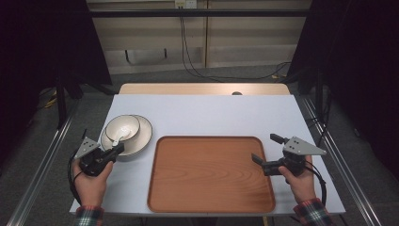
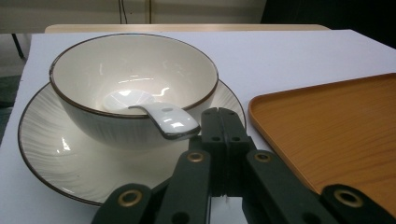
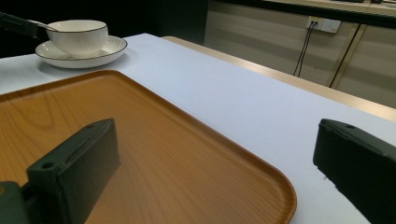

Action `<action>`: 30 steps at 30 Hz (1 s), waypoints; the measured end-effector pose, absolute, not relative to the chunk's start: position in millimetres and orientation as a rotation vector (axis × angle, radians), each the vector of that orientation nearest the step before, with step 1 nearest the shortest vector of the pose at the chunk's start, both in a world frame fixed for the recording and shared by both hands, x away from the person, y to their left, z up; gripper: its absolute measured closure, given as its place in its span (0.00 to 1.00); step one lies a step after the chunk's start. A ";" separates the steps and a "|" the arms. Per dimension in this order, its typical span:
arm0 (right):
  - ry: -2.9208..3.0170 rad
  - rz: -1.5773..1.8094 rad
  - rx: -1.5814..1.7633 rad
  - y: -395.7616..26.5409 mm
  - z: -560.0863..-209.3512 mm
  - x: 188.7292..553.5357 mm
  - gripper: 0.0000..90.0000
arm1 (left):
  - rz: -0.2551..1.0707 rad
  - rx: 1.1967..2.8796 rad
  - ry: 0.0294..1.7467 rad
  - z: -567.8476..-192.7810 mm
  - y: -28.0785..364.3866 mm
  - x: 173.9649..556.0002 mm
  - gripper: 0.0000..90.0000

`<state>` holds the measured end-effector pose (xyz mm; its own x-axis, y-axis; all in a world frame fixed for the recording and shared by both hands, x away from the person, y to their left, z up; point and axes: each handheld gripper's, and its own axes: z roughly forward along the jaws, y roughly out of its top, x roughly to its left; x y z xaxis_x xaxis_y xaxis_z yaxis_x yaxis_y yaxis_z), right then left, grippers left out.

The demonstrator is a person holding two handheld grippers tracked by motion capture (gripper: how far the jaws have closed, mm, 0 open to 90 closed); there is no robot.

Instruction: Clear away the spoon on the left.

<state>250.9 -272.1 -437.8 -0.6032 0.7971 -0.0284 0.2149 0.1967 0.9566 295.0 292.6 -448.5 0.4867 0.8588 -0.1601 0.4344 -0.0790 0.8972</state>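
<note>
- At lower left of the high view, the left tool sits in a person's hand, its jaws pressed together with nothing between them, their tips just at the near rim of the plate.
- In the left gripper view the closed jaws rise from the bottom centre, and the handle end of the white spoon hangs over the bowl's rim just beside the jaw tips, to their left; whether they touch I cannot tell.
- The bowl, cream with a dark rim, stands upright on the plate at centre left of the high view; the spoon's scoop lies inside the bowl and its handle leans out toward the left tool.
- Just right of the plate, close to it but apart, lies the wooden tray, filling the lower middle of the high view; its surface is bare, and its raised rim stands between the plate and the right-hand side of the counter.
- The counter carries a pale sheet, with a strip of light wood showing along its far edge.
- At lower right of the high view, the right tool is held in the other hand with its jaws wide apart and empty, one jaw over the tray's right edge, the other beyond it over the counter.
- In the right gripper view, bowl and plate stand at upper left, well apart from that tool, with the tray between.
- Cables hang down the wall beyond the counter, at the top of the high view.
</note>
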 end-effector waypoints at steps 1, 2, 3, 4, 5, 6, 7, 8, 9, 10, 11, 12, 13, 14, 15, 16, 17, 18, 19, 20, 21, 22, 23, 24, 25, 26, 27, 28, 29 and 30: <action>1.942 1.419 0.941 -272.0 -437.7 250.7 0.00 | 0.519 1.700 1.117 -448.5 292.9 295.2 1.00; 1.941 1.420 0.941 -272.0 -437.7 250.7 0.00 | 0.520 1.701 1.118 -448.5 293.4 295.5 1.00; 1.941 1.421 0.941 -272.1 -437.7 250.6 0.00 | 0.520 1.699 1.120 -448.6 294.0 295.9 1.00; 1.941 1.420 0.940 -272.1 -437.7 250.7 0.00 | 0.523 1.698 1.125 -448.7 294.5 296.2 1.00; 1.942 1.420 0.941 -272.0 -437.8 250.7 0.00 | 0.522 1.695 1.129 -448.8 294.7 296.3 1.00; 1.943 1.421 0.941 -272.1 -437.8 250.8 0.00 | 0.528 1.695 1.136 -448.8 295.0 296.8 1.00; 1.942 1.421 0.941 -272.0 -437.9 250.8 0.00 | 0.520 1.696 1.135 -449.0 295.6 297.3 1.00; 1.944 1.420 0.939 -272.0 -437.9 250.8 0.00 | 0.522 1.697 1.137 -449.0 296.3 297.7 1.00; 1.945 1.420 0.939 -272.0 -437.9 250.9 0.00 | 0.524 1.691 1.145 -449.0 297.0 298.0 1.00; 1.942 1.421 0.941 -271.8 -438.0 250.7 0.00 | 0.516 1.688 1.145 -448.9 298.0 298.4 1.00; 1.942 1.421 0.941 -271.8 -438.0 250.7 0.00 | 0.516 1.688 1.145 -448.9 298.0 298.4 1.00; 1.944 1.421 0.939 -271.9 -437.8 250.7 0.00 | 0.524 1.688 1.150 -448.1 300.4 299.2 1.00; 1.944 1.421 0.939 -271.9 -437.8 250.7 0.00 | 0.524 1.688 1.150 -448.1 300.4 299.2 1.00; 1.941 1.421 0.941 -271.8 -437.9 250.8 0.00 | 0.535 1.687 1.165 -447.8 302.5 300.4 1.00; 1.943 1.421 0.938 -271.8 -438.1 251.0 0.00 | 0.532 1.683 1.169 -448.2 304.0 301.1 1.00; 1.943 1.421 0.938 -271.8 -438.1 251.0 0.00 | 0.532 1.683 1.169 -448.2 304.0 301.1 1.00; 1.948 1.422 0.937 -271.2 -438.2 250.8 0.00 | 0.532 1.678 1.182 -449.3 306.8 301.9 1.00; 1.948 1.425 0.937 -271.1 -438.3 250.8 0.00 | 0.522 1.683 1.179 -449.5 308.6 302.7 1.00; 1.951 1.422 0.931 -271.0 -438.4 250.7 0.00 | 0.527 1.675 1.187 -449.6 308.9 303.1 1.00; 1.952 1.422 0.931 -270.9 -438.6 250.8 0.00 | 0.533 1.675 1.188 -449.1 310.1 303.7 1.00; 1.954 1.422 0.930 -270.8 -438.8 251.0 0.00 | 0.535 1.679 1.188 -448.6 310.9 304.3 1.00; 1.955 1.419 0.931 -270.8 -439.1 251.2 0.00 | 0.539 1.682 1.190 -448.3 311.9 304.9 1.00; 1.959 1.418 0.934 -270.8 -439.1 251.2 0.00 | 0.540 1.679 1.192 -448.0 313.9 305.4 1.00; 1.955 1.416 0.935 -270.5 -439.4 251.4 0.00 | 0.546 1.676 1.200 -448.0 315.0 305.8 1.00; 1.961 1.419 0.928 -270.6 -439.4 251.4 0.00 | 0.555 1.679 1.204 -448.1 316.1 306.2 1.00; 1.958 1.417 0.929 -270.3 -439.5 251.5 0.00 | 0.551 1.678 1.203 -448.3 317.4 306.6 1.00; 1.959 1.418 0.928 -270.2 -439.6 251.6 0.00 | 0.548 1.678 1.203 -448.5 318.8 307.2 1.00; 1.957 1.417 0.927 -270.1 -439.7 251.6 0.00 | 0.551 1.670 1.207 -448.6 320.0 307.9 1.00; 1.958 1.418 0.935 -269.8 -439.8 251.4 0.00 | 0.552 1.673 1.208 -448.5 321.4 308.3 1.00; 1.958 1.413 0.936 -269.7 -440.0 251.6 0.00 | 0.550 1.672 1.209 -448.6 322.3 308.9 1.00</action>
<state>251.6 -269.7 -440.0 -0.6095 0.7922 -0.0312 0.2201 0.2069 0.9533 308.9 322.3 -448.6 0.4058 0.8982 -0.1691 0.4632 -0.0426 0.8852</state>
